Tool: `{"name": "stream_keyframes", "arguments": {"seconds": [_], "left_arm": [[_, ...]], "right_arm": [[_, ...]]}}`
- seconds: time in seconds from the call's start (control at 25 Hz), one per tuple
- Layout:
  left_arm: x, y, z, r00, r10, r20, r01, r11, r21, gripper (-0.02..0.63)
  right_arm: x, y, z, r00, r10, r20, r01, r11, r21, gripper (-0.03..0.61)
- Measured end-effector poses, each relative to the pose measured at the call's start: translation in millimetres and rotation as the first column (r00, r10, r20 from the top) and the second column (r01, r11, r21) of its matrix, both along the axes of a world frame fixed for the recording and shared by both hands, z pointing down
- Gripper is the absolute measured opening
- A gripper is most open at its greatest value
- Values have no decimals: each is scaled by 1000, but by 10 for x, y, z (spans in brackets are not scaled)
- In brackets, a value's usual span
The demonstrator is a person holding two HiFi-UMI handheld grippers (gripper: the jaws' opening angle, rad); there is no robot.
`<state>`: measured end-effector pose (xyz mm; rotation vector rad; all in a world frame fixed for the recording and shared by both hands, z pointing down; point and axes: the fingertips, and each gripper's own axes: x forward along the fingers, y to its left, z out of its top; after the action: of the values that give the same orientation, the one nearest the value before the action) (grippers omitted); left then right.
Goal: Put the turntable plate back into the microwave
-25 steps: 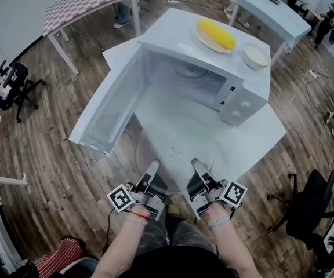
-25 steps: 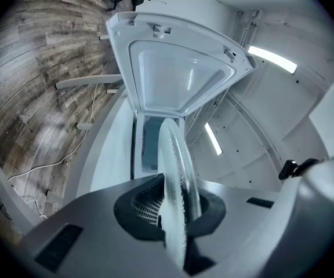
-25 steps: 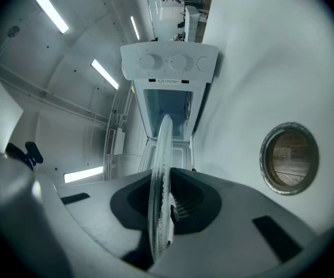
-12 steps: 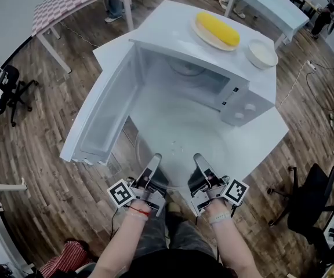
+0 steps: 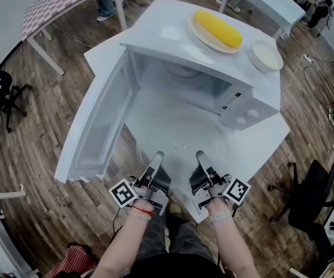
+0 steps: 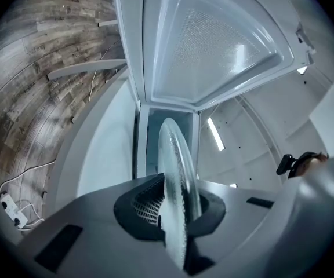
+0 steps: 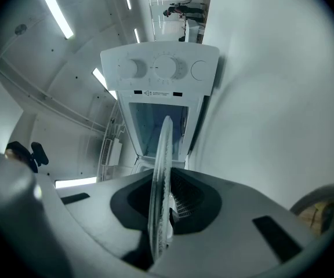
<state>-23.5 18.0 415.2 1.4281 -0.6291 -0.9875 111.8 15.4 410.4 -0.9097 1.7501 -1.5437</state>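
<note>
Fingers (image 5: 154, 165) pinching turntable plate (image 5: 175, 146), open microwave (image 5: 173, 45), white table (image 5: 262, 139), wood floor (image 5: 28, 132)

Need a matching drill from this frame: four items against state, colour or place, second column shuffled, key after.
1. turntable plate
2. microwave door
3. corn
4. bowl

A. yellow, lying on a plate
B. swung open
C. white, on top of the microwave
D. clamped in left tongs and right tongs

Pairs: 1-D, 2-B, 3-A, 4-C
</note>
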Motion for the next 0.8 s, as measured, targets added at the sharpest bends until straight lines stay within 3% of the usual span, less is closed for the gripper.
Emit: {"name": "stream_keyframes", "arguments": {"seconds": [0.8], "left_arm": [[41, -594, 181, 999, 28, 19, -27, 999, -32, 35]], "right_arm": [[53, -548, 198, 998, 58, -1, -58, 998, -21, 41]]}}
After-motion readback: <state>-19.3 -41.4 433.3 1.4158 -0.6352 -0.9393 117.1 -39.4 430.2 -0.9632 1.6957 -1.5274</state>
